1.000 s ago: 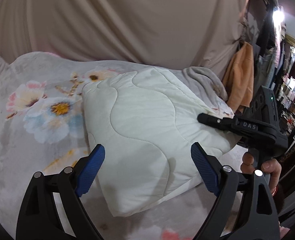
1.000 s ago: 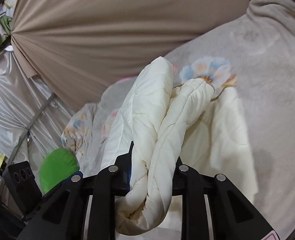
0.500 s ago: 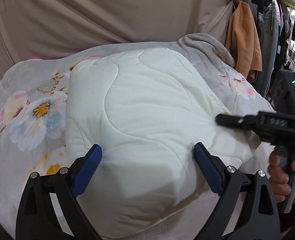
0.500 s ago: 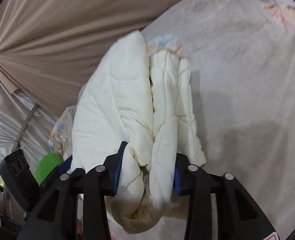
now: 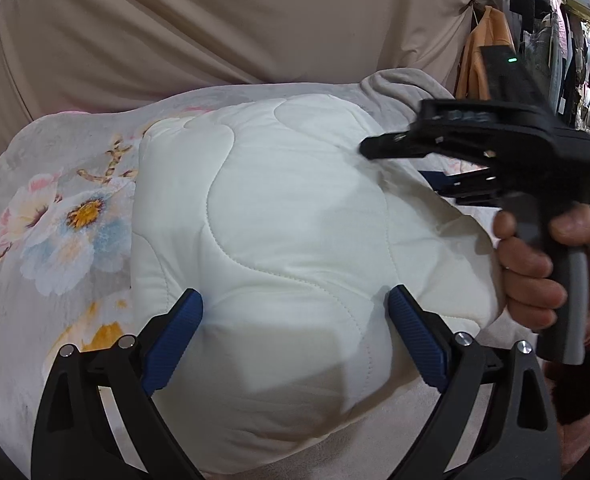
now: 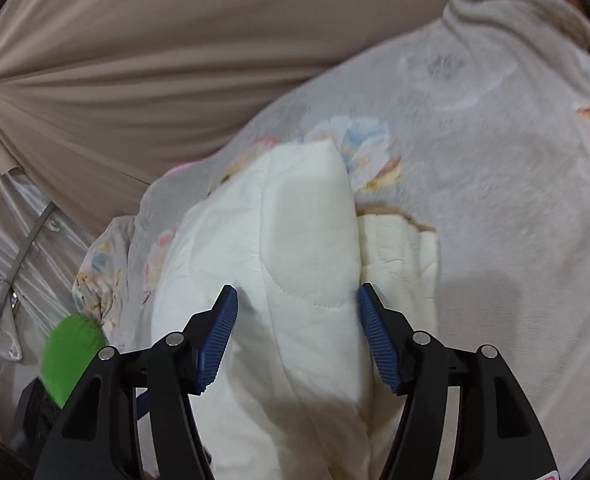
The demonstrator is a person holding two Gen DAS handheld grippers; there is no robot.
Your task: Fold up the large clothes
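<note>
A cream quilted garment (image 5: 295, 208) lies folded into a thick pad on the grey flowered blanket (image 5: 67, 216). My left gripper (image 5: 295, 320) stands wide open over its near bulge, a blue pad on each side, neither pressing in. In the left wrist view my right gripper (image 5: 395, 162) hovers at the garment's right edge, held by a hand (image 5: 531, 276). Its own view shows the right gripper (image 6: 297, 316) with jaws opening. The garment's folded layers (image 6: 307, 208) lie between the pads, and a shadowed gap shows beside the left pad.
A beige curtain (image 5: 215, 20) hangs behind the bed. An orange garment (image 5: 487, 48) and dark clothes hang at the far right. A green thing (image 6: 71, 352) and a silvery drape (image 6: 15, 240) sit left of the bed. The blanket (image 6: 495, 160) stretches on to the right.
The right gripper's jaws have spread off the bunched folds they pinched, and the garment has settled on the blanket. The left gripper came down and closer over the garment, then held still.
</note>
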